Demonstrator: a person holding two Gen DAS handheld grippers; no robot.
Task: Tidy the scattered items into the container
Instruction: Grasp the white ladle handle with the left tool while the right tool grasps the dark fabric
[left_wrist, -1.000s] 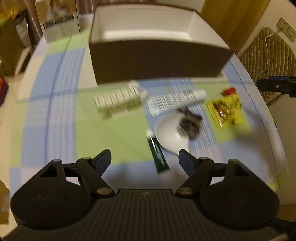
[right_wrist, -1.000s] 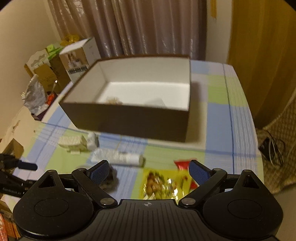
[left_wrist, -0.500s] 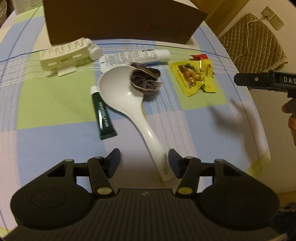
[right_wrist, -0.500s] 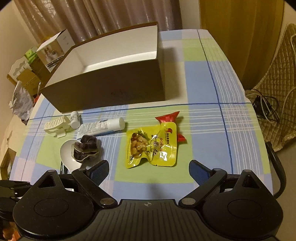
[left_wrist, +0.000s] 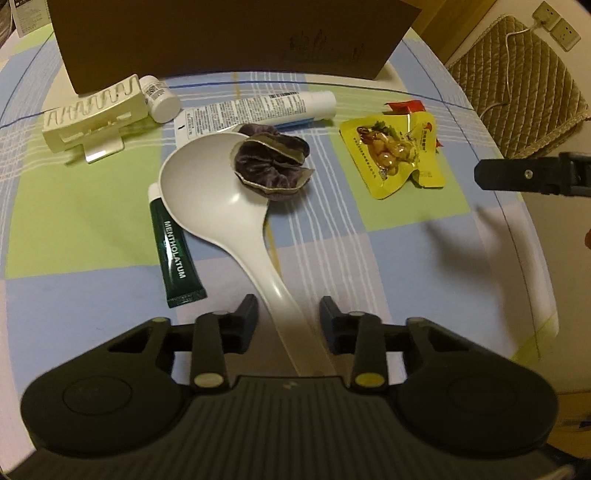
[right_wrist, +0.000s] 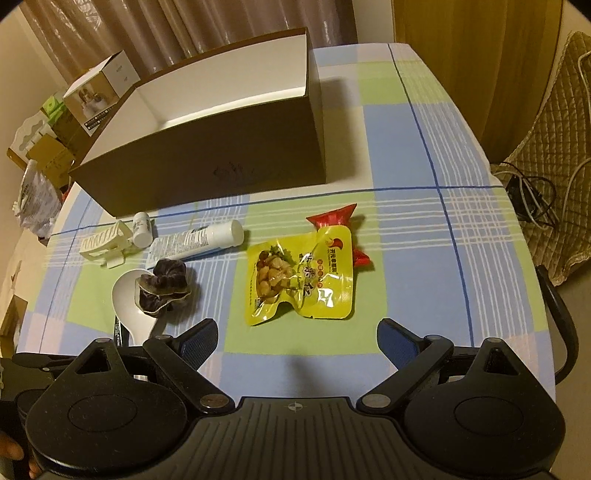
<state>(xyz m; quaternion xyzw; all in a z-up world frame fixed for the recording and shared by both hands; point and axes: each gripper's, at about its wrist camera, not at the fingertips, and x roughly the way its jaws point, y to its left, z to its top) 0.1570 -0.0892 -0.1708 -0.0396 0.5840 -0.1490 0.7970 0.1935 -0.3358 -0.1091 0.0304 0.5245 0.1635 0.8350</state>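
The left gripper (left_wrist: 288, 314) had just been closing, its jaws straddling the handle of one smooth white plastic ladle (left_wrist: 221, 199) with a gap still showing either side. A crumpled purple velvet scrunchie (left_wrist: 271, 166) lay on the bowl's rim; one green tube reading MENTHOLATUM (left_wrist: 175, 254) lay beside it. The right gripper (right_wrist: 297, 338) gaped wide above one glossy yellow snack pouch (right_wrist: 295, 277). The brown cardboard box (right_wrist: 207, 147) stood behind.
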